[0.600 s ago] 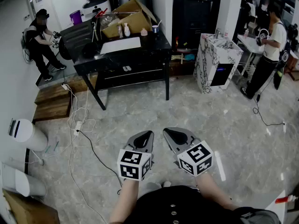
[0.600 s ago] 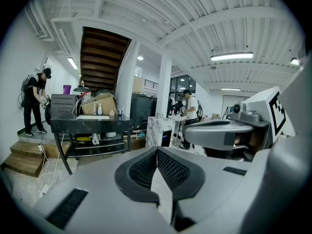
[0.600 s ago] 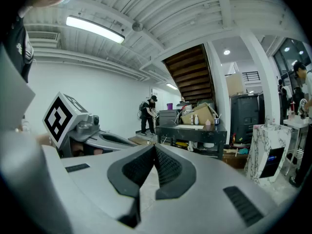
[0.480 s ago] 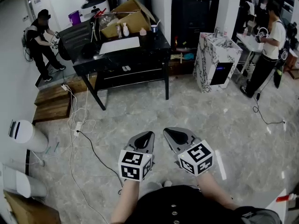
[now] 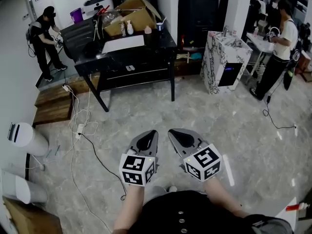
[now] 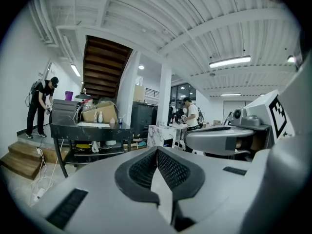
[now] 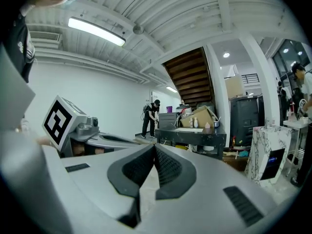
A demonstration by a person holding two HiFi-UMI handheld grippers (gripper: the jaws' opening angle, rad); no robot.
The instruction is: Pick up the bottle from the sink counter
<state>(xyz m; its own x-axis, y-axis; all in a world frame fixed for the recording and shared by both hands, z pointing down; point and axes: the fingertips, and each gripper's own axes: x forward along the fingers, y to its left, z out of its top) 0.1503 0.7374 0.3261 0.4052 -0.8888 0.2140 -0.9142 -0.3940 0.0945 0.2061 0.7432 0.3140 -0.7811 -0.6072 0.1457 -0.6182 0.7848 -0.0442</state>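
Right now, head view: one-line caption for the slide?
Left gripper and right gripper, shut and empty, side by side above the floor, facing the black table and marble sink counter.

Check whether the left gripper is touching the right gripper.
Apart. The head view shows a strip of floor between the left gripper and the right gripper.

No text, label, brand or number is legible anywhere in these views.
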